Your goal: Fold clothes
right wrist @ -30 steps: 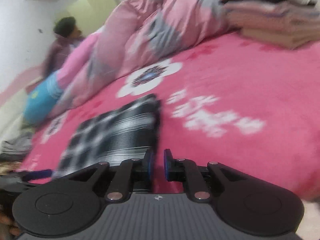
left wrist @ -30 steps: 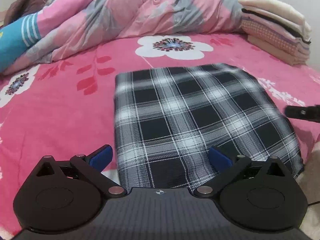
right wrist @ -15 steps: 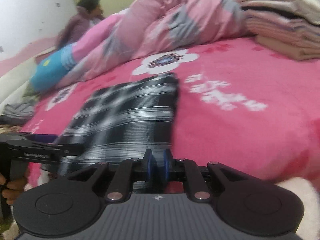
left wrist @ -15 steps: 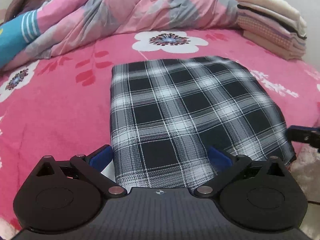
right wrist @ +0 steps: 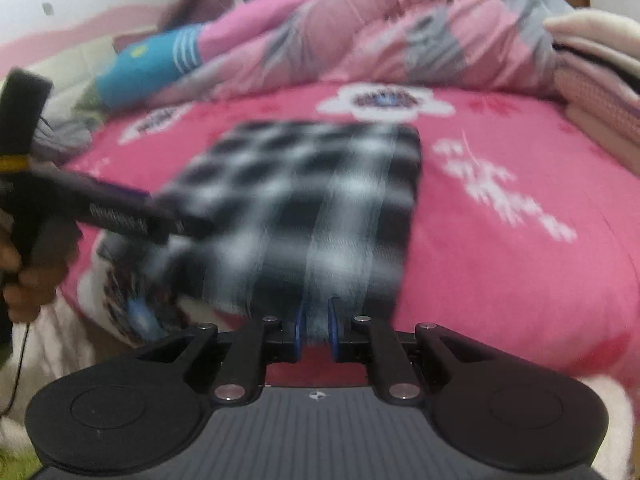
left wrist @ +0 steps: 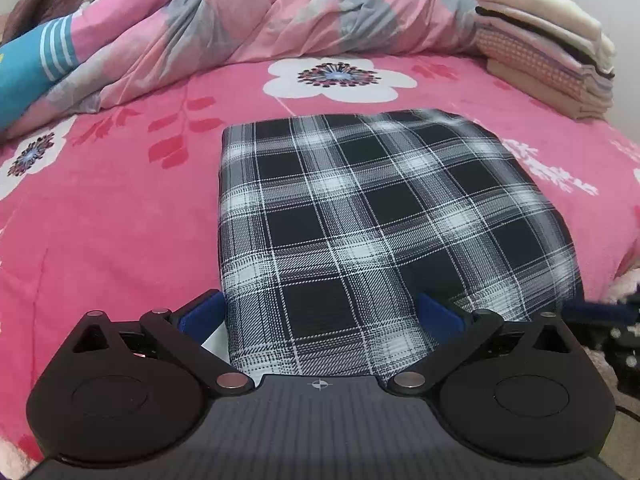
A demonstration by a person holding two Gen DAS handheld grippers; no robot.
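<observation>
**Plaid garment at the bed's near edge, both grippers on its hem**

Your plaid garment (left wrist: 360, 216) lies flat as a neat rectangle at the near edge of the bed (left wrist: 100, 220), well clear of the folded stack (left wrist: 552, 52) in the far right corner. Your left gripper (left wrist: 320, 312) is spread wide around the near hem. Your right gripper (right wrist: 316, 324) looks nearly clenched with cloth between its fingers, though blur hides how firmly. This fits either another fold or a lift to the stack; get both grips secure before moving.
</observation>
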